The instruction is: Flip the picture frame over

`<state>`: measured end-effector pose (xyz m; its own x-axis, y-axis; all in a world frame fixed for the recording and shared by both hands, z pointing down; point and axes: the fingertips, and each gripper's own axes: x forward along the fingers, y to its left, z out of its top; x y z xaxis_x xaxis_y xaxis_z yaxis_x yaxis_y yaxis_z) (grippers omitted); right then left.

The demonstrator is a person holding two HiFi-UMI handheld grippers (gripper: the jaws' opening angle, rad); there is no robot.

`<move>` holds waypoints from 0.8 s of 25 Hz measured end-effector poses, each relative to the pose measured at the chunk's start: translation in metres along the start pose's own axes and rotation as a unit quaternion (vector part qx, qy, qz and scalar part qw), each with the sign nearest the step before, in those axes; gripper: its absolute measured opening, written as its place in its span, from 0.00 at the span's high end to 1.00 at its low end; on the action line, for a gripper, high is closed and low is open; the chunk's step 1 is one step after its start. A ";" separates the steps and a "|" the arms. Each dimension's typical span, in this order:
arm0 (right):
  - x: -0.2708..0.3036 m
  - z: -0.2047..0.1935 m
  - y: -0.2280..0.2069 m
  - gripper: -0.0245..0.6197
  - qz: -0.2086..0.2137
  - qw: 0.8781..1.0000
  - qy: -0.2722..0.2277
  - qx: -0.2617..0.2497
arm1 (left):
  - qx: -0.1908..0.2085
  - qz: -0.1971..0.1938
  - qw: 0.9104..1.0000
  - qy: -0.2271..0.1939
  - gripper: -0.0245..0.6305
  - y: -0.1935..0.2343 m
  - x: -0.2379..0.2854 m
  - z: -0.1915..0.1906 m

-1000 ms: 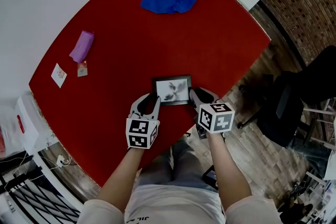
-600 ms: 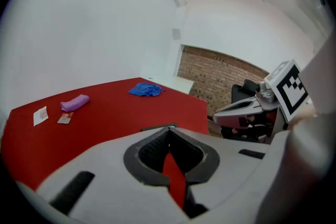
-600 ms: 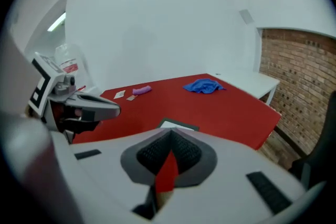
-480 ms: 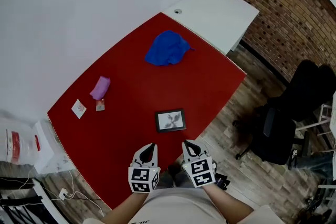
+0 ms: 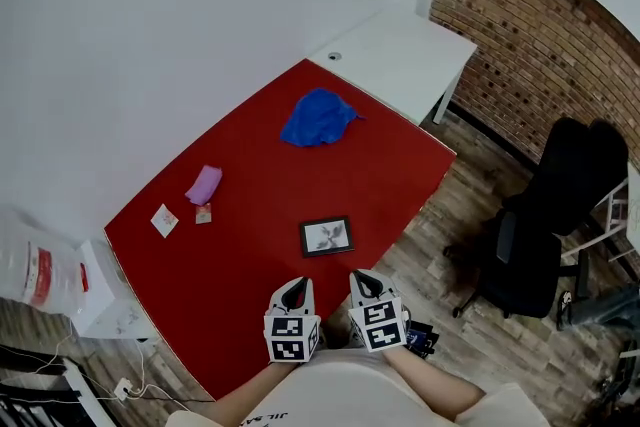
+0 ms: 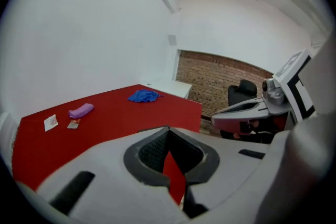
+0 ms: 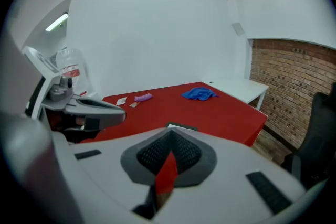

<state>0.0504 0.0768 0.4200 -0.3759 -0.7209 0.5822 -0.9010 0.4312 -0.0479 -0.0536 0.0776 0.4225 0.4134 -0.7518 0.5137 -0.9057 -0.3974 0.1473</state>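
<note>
Where the picture frame [image 5: 326,236] lay: face up on the red worktop [image 5: 260,185]
Left hand-held gripper [image 5: 297,286]: jaws closed, empty
Right hand-held gripper [image 5: 361,279]: jaws closed, empty

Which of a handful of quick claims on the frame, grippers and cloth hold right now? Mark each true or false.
1. The left gripper and the right gripper are both shut with nothing between their jaws. True.
2. The right gripper holds the picture frame. False: the frame lies flat on the red table, apart from both grippers.
3. The picture frame lies with its picture side up. True.
4. The blue cloth covers the picture frame. False: it lies apart from the frame, toward the table's far end.
5. A black office chair stands on the floor to the right of the red table in the head view. True.
</note>
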 end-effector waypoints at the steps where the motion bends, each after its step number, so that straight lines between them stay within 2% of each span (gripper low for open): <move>1: -0.002 -0.001 0.002 0.96 0.001 1.000 -0.001 -0.003 | 0.001 0.000 1.000 -0.003 0.96 -0.001 -0.001 0.001; 6: -0.010 -0.001 0.016 0.96 0.010 1.000 -0.003 -0.004 | 0.004 0.004 1.000 -0.009 0.96 -0.003 -0.009 0.002; 16: -0.021 -0.021 0.011 0.96 0.006 1.000 0.007 0.011 | 0.000 0.006 1.000 -0.014 0.96 -0.010 -0.021 -0.008; 20: -0.021 -0.026 0.018 0.96 0.018 1.000 0.007 0.019 | -0.001 0.009 1.000 -0.013 0.96 -0.008 -0.026 -0.012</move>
<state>0.0474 0.1136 0.4279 -0.4055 -0.6970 0.5914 -0.8944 0.4360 -0.0995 -0.0578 0.1069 0.4186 0.3985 -0.7723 0.4946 -0.9136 -0.3821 0.1394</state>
